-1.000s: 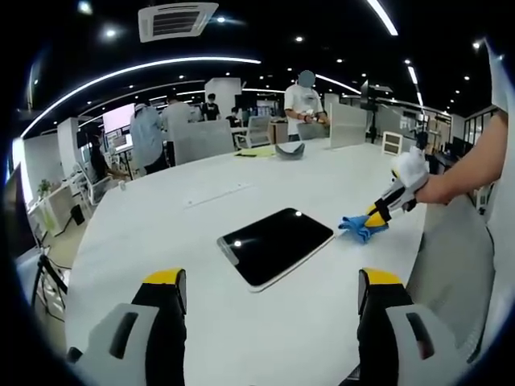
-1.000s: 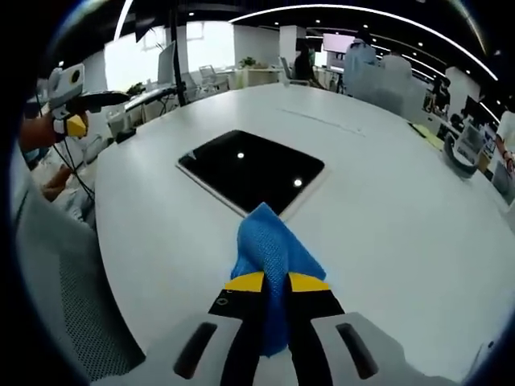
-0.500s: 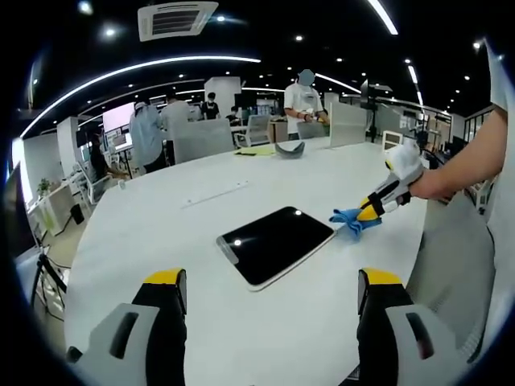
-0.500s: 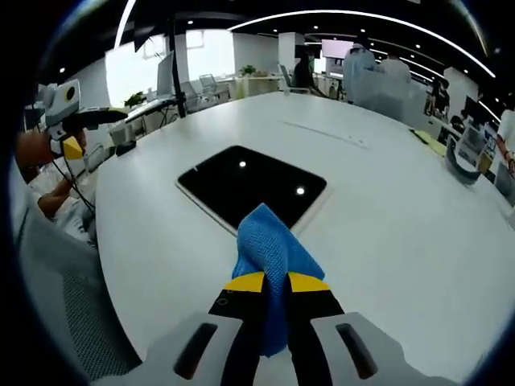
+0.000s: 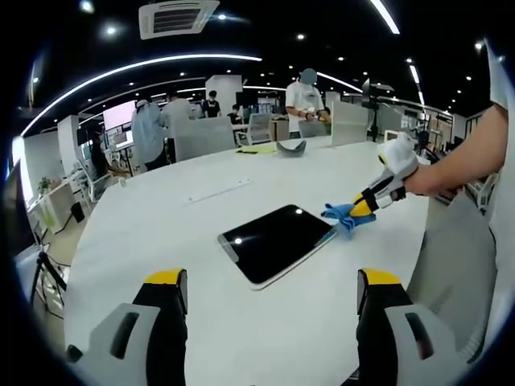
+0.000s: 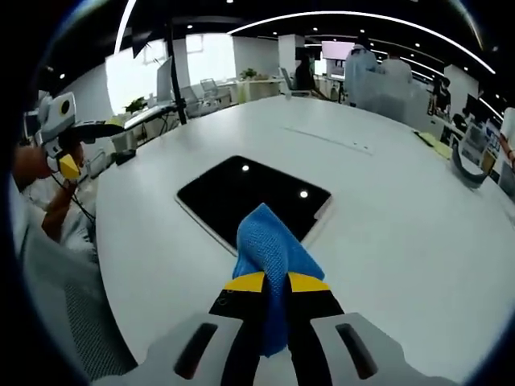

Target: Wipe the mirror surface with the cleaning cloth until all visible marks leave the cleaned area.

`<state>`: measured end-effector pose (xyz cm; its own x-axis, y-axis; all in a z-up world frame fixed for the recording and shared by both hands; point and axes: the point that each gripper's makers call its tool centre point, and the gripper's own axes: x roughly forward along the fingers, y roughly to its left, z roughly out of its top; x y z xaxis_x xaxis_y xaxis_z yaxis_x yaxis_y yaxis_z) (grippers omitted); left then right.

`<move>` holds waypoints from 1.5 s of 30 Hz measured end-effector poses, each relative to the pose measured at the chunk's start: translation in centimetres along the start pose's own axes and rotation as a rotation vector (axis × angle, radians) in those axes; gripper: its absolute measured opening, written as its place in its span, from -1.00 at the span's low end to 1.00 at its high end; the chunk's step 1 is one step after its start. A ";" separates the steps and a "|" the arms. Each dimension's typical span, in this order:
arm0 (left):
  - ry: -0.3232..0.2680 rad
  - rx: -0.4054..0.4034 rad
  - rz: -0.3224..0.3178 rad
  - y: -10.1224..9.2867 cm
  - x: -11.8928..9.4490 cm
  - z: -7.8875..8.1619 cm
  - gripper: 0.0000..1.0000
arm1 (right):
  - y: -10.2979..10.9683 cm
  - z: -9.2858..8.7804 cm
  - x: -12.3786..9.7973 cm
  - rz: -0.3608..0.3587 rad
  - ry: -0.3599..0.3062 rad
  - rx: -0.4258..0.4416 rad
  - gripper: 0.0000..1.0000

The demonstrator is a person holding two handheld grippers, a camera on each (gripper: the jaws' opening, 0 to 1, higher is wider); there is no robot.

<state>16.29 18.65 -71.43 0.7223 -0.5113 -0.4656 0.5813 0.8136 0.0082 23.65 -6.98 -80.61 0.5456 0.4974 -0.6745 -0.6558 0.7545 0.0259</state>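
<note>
Cloth finally made it to the mirror's edge

Over the last second the right hand-held gripper (image 6: 269, 283) carried the blue cloth (image 6: 271, 245) in from beside the mirror (image 6: 251, 199) until its tip sat over the near corner, so I'd guess wiping was about to start, none done yet. Its jaws were clamped tight on the cloth. The left hand-held gripper (image 5: 269, 291) hung back from the mirror above the table (image 5: 161, 233), jaws wide apart, holding nothing. Mirror lay flat mid-table.
</note>
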 end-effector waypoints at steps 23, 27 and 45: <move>-0.005 -0.021 0.013 1.1 0.1 -0.3 0.71 | 0.5 1.5 1.8 0.041 0.026 -0.014 -0.92; -0.002 -0.019 0.014 1.2 0.1 -0.4 0.71 | 0.5 1.4 2.1 0.048 0.035 -0.010 -0.92; 0.013 -0.026 0.014 1.6 0.8 -0.8 0.69 | 0.8 0.8 3.3 0.067 0.065 0.006 -0.92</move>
<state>17.51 19.74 -72.51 0.7251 -0.4964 -0.4773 0.5613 0.8275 -0.0079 25.35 -4.41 -82.21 0.4658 0.5180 -0.7174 -0.6865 0.7231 0.0763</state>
